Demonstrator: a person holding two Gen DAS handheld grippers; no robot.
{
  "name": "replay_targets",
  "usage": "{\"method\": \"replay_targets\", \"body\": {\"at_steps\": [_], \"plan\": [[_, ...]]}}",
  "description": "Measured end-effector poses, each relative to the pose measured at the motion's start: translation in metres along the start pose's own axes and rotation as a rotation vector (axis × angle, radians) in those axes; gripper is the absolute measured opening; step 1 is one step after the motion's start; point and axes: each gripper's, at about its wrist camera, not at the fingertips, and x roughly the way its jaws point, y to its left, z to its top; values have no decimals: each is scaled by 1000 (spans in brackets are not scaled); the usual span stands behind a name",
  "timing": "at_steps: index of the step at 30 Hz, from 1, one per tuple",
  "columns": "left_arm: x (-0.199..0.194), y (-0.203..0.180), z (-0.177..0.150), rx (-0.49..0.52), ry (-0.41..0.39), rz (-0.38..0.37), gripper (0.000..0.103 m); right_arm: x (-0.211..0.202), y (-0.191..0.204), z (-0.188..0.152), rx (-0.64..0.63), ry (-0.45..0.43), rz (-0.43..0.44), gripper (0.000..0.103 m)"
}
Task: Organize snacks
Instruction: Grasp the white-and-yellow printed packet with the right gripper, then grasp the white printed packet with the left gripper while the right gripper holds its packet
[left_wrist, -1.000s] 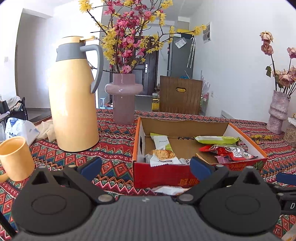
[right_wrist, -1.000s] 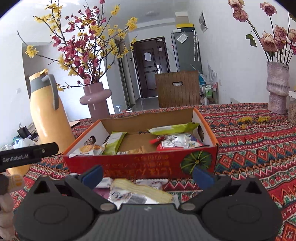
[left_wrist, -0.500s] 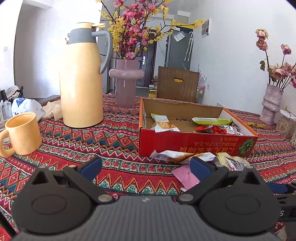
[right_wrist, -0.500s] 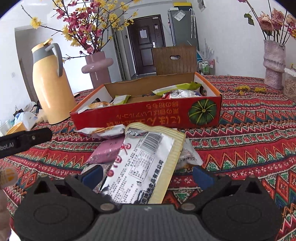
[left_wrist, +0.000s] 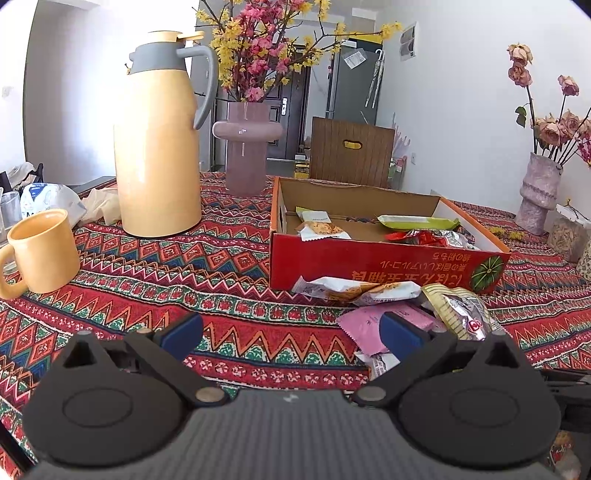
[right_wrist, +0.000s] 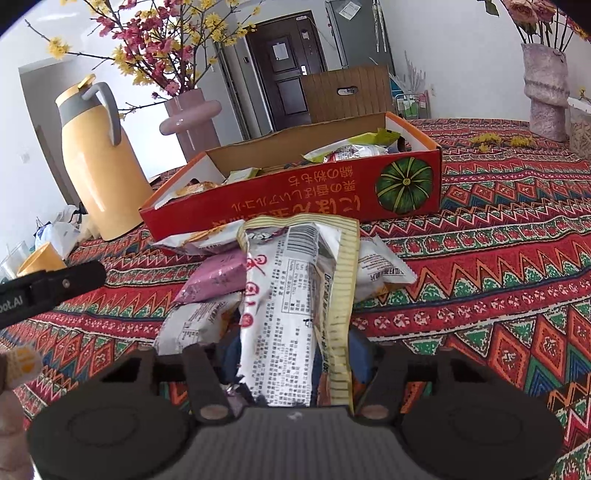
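Foil-white and yellow-edged, the long snack packet (right_wrist: 295, 306) lay on top of the loose pile just in front of the red box (right_wrist: 295, 192), and the right gripper (right_wrist: 291, 350) had just closed its jaws onto the packet's near end; half a second before they stood wide around it. That looked like a grip made, so the lift into the box seemed next. The left gripper (left_wrist: 291, 330) hung with jaws apart over the patterned cloth (left_wrist: 221, 266), left of the pile, holding nothing. Several snacks already sat inside the box
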Motion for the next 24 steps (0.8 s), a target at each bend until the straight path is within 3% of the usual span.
{"method": "replay_targets", "body": {"at_steps": [5,20,24], "plan": [[6,-8,-3,12,39,-22,103,-14,-7,1,-3,-50,40,34],[35,-55,-17,92,165,-106,103,-29,-37,7,4,-171,-1,33],[40,-64,-18,115,177,-104,95,-28,-43,6,17,-176,4,33]]}}
